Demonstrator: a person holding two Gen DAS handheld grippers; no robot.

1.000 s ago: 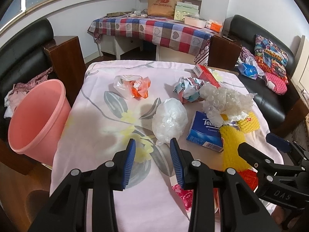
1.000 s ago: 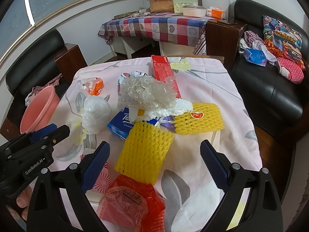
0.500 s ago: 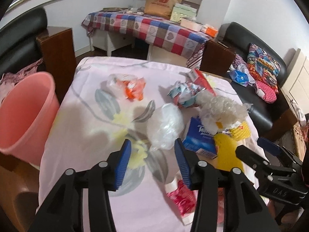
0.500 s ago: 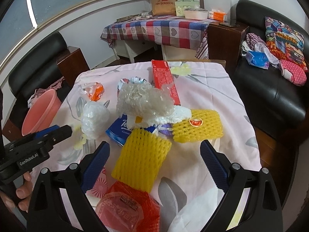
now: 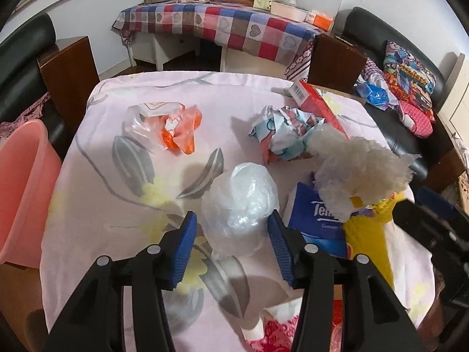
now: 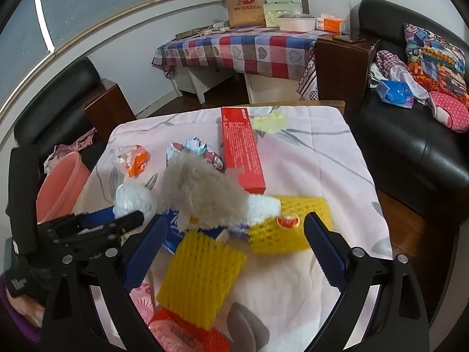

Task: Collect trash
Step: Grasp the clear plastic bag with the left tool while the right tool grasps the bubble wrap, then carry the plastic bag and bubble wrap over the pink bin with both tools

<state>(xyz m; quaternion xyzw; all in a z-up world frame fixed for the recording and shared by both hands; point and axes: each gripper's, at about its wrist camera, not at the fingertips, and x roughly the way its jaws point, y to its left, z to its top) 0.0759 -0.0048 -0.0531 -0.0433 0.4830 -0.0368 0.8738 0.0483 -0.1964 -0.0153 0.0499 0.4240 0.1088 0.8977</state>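
A crumpled white plastic bag ball [image 5: 240, 202] lies on the pink flowered tablecloth [image 5: 123, 211]. My left gripper [image 5: 231, 226] straddles it with its jaws opening; the blue pads stand beside the ball and do not press on it. The same gripper [image 6: 117, 220] shows low on the left in the right wrist view. My right gripper [image 6: 236, 224] stands wide open over a yellow foam net [image 6: 202, 275], with a second net [image 6: 293, 220] and a wad of bubble wrap [image 6: 199, 187] just ahead of it.
A pink bin [image 5: 20, 187] stands off the table's left edge. Also on the cloth are an orange-and-white bag [image 5: 170, 126], crumpled patterned paper [image 5: 281, 135], a red box [image 6: 243, 149], a blue tissue pack [image 5: 310, 217] and a red net [image 6: 187, 334]. Black sofas flank the table.
My left gripper has moved forward and down onto the white bag ball, and its jaws have spread wider to either side of it. The right gripper has crept forward a little.
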